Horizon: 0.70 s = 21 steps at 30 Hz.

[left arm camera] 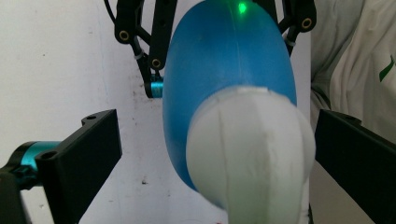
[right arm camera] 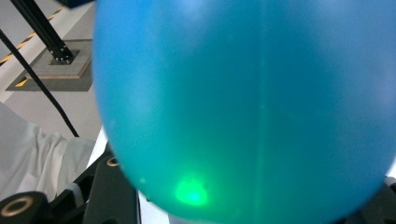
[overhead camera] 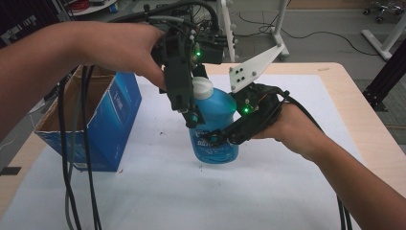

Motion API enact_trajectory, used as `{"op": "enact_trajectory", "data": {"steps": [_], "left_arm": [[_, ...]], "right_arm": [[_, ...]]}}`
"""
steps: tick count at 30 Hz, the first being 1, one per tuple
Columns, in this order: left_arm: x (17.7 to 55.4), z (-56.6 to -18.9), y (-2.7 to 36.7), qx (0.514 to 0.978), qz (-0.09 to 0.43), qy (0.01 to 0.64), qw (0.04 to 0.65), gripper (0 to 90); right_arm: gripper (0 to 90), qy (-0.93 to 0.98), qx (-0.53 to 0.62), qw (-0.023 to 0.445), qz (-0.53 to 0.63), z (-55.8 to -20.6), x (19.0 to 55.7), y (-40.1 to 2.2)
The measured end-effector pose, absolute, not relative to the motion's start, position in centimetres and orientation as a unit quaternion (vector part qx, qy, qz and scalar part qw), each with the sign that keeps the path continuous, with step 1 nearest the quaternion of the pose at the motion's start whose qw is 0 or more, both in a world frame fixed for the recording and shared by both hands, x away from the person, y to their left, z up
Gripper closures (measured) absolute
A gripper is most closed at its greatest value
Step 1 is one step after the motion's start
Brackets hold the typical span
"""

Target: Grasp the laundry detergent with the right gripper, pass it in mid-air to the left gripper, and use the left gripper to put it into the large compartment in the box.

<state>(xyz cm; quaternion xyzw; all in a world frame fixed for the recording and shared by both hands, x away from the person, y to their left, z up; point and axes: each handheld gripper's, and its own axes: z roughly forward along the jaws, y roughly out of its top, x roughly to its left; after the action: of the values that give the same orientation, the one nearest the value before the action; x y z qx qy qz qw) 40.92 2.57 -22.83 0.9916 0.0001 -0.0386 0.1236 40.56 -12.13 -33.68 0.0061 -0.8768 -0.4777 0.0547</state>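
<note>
bottle: blue bottle [overhead camera: 214,125] with white cap [overhead camera: 201,88], upright near table centre on the white sheet [overhead camera: 191,191]; translucent blue body, darker label band low on the front.
bottle place: at 3 o'clock of the blue cardboard box [overhead camera: 107,125], apart from it.
left gripper: left gripper [overhead camera: 187,112] comes down from 12 o'clock, hand [overhead camera: 119,48] on its body; jaws spread, one each side of the cap, gap visible on both sides.
right gripper: right gripper [overhead camera: 221,138] reaches in from 3 o'clock, hand [overhead camera: 287,127] behind it; jaws flank the lower body of the bottle; contact not clear, cannot tell if they pinch.
high view extra: box open at top, standing at table's 9 o'clock edge; black cables [overhead camera: 76,158] hang past it; white three-cornered plate [overhead camera: 251,67] on the right gripper.
left gripper view extra: looks down onto cap [left arm camera: 250,154] and bottle shoulder [left arm camera: 224,60]; black jaws well clear of the cap; right gripper's linkage behind the bottle at 12 o'clock; pale cloth [left arm camera: 355,60] at 3 o'clock.
right gripper view extra: bottle wall [right arm camera: 243,102] very close, green light spot on it; grey floor and a black frame leg [right arm camera: 39,32] at 10 o'clock.
</note>
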Motion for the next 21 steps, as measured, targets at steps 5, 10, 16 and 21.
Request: {"op": "enact_trajectory", "data": {"steps": [5,10,16,21], "left_arm": [[41.1,-23.3,2.3,0.992,-0.039,-0.002,0.119,1.8],[41.2,-23.6,2.0,0.993,-0.039,-0.003,0.115,1.8],[41.4,-23.7,1.9,0.992,-0.044,-0.007,0.114,9.9],[41.5,-23.8,1.8,0.993,-0.044,-0.007,0.111,11.2]], "right_arm": [[44.5,-0.876,0.008,0.056,-0.479,-33.6,40.6,-12.0],[44.6,-0.876,0.006,0.057,-0.479,-33.6,40.6,-12.0],[44.6,-0.874,0.006,0.058,-0.482,-33.7,40.6,-12.0],[44.6,-0.873,0.005,0.059,-0.485,-33.7,40.6,-12.0]]}}
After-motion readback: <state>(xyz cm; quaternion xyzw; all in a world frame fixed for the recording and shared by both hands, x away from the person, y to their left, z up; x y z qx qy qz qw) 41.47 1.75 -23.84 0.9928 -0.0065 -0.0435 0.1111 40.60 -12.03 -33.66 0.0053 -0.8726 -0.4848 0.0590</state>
